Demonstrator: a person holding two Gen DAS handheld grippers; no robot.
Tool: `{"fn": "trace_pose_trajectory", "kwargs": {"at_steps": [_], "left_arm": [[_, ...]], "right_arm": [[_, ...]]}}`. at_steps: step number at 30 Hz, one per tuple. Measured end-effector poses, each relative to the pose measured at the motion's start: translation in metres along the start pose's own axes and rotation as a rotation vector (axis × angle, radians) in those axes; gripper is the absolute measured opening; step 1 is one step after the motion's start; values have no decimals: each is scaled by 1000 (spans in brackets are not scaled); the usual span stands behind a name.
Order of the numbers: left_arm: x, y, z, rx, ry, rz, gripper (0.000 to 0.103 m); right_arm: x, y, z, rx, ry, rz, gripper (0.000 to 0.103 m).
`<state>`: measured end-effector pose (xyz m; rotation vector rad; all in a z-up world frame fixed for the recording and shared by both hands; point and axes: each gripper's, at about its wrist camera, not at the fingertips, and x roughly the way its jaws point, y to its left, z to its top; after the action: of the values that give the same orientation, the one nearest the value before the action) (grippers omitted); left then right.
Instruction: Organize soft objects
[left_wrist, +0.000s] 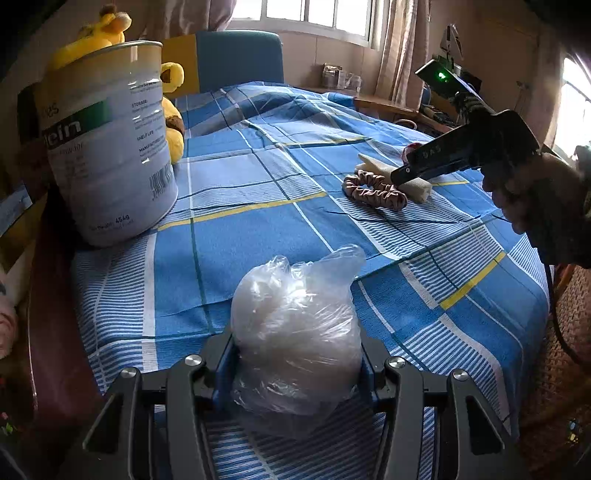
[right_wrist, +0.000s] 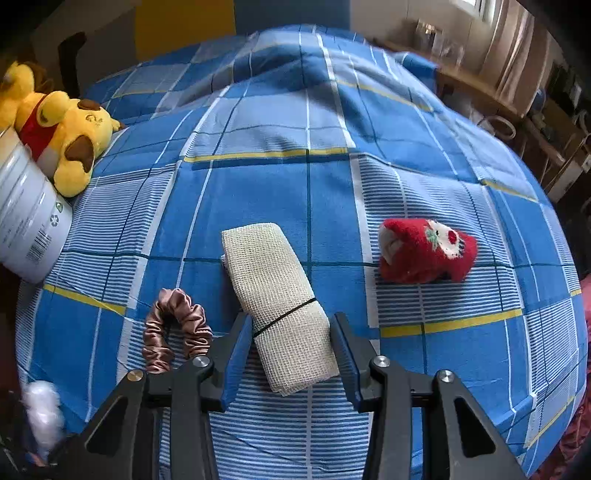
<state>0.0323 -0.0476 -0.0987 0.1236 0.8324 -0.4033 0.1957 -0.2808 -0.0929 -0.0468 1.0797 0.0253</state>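
The left gripper (left_wrist: 299, 373) squeezes a clear plastic bag (left_wrist: 295, 332) full of white fluff. Its two fingers press on both sides of the bag, about half open. The bag sits near the close edge of the bed (left_wrist: 258, 229), with lots of open blue sheet beyond it.

The right gripper (right_wrist: 291, 354) has one finger on each side of a rolled net cloth (right_wrist: 277, 295). There is a small gap on each side, so it does not squeeze the cloth.

A pink hair tie (right_wrist: 175, 328) lies just beside the cloth on the left. A red sock (right_wrist: 424, 251) lies well apart on the right, with bare sheet around it.

A big tin (left_wrist: 107, 147) stands at the left edge of the bed, and a yellow soft toy (right_wrist: 62, 136) leans against it.
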Motion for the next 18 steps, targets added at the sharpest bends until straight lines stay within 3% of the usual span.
{"fn": "trace_pose_trajectory", "kwargs": {"at_steps": [6,12,18], "left_arm": [[1,-1,2,6,7,2,52],[-4,4,10,-20,53,-36,41],[-40,8,18,-40,4,-98,40]], "right_arm": [[4,8,1,-42,-5,-28,46],[8,8,1,-43,0,-29,48],[9,10,0,-42,2,-43,49]]}}
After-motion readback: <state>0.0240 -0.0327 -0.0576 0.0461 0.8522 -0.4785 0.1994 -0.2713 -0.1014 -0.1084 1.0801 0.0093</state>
